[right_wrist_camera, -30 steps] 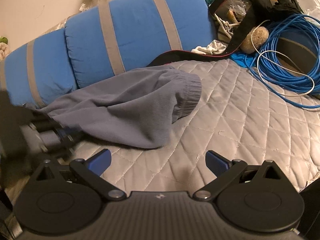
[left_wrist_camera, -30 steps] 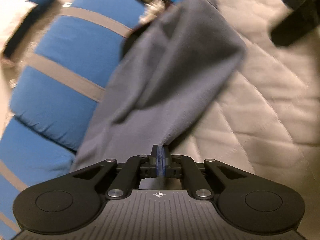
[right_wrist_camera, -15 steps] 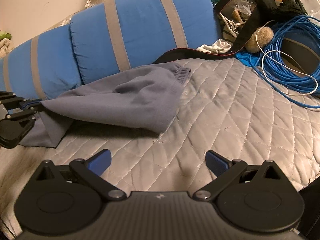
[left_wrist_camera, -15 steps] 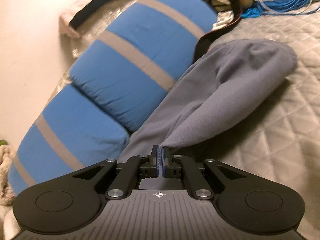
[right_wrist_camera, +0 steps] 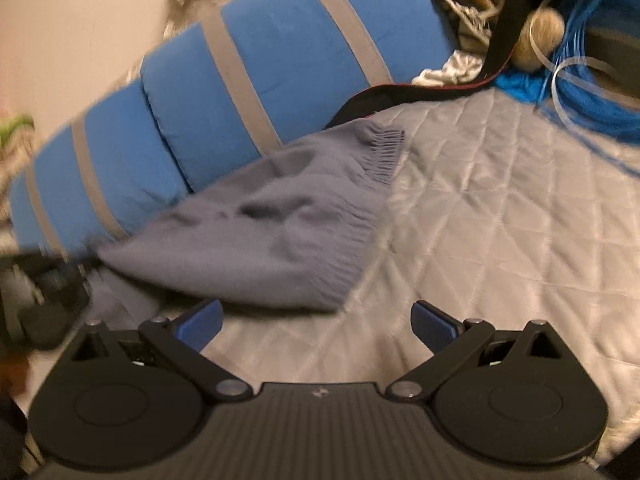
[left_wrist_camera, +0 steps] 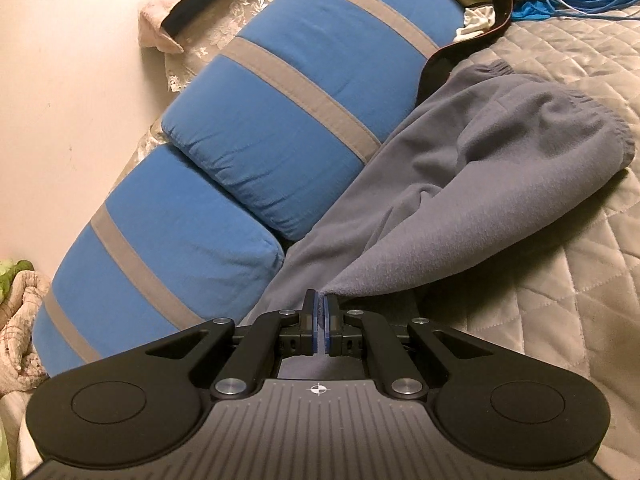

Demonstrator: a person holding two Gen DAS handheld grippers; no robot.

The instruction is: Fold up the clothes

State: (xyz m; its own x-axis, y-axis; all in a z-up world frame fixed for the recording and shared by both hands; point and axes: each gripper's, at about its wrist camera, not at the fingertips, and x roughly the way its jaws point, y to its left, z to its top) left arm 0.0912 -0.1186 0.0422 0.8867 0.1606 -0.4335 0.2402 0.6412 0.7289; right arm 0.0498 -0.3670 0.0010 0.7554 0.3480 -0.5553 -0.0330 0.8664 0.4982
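- Two grippers work over a quilted bed (left_wrist_camera: pixel 568 280), and every place below is given from the grey fleece garment (left_wrist_camera: pixel 460 184) lying on it.
- Left of the garment, two blue pillows with grey stripes (left_wrist_camera: pixel 256 148) lie end to end along a pale wall; the garment's left edge lies against them, touching.
- Far left of the garment, past the pillows, a knitted beige bundle (left_wrist_camera: pixel 20 320) sits at the edge of the left wrist view.
- The left gripper (left_wrist_camera: pixel 320 312) sits at the garment's near corner, angled somewhat downward, its jaws pressed together on a pinch of the fleece.
- From that pinched corner the cloth rises in a taut fold and runs up and to the right to the ribbed waistband (left_wrist_camera: pixel 616 136), which rests on the bed.
- In the right wrist view the same left gripper shows as a dark blur at the garment's left end, and the garment (right_wrist_camera: pixel 260 240) looks partly doubled over, its ribbed edge toward the right.
- The right gripper (right_wrist_camera: pixel 316 324) hovers just in front of the garment's near edge, tilted down toward the quilt, its jaws wide apart with nothing between them and its blue pads (right_wrist_camera: pixel 200 320) clear of the cloth.
- Behind the garment, a dark strap (right_wrist_camera: pixel 400 96) lies across the quilt's far edge.
- Right of and beyond the garment, a coil of blue cable (right_wrist_camera: pixel 592 92) sits among loose clutter.
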